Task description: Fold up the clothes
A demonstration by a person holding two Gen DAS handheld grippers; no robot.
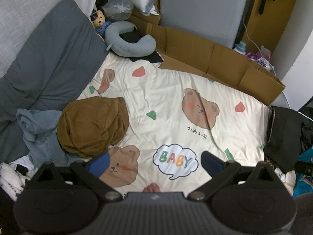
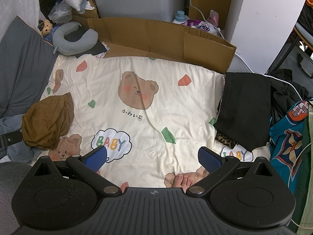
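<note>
Above bear-print sheet (image 2: 176,90), both grippers' jaws spread.

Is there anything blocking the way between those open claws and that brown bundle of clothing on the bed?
Nothing visible does. The brown garment lies crumpled on the bedsheet, with only bare sheet between it and the left gripper.

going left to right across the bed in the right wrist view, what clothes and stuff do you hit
grey pillow → brown garment → smiling bear print → folded black garment → teal patterned cloth
</note>
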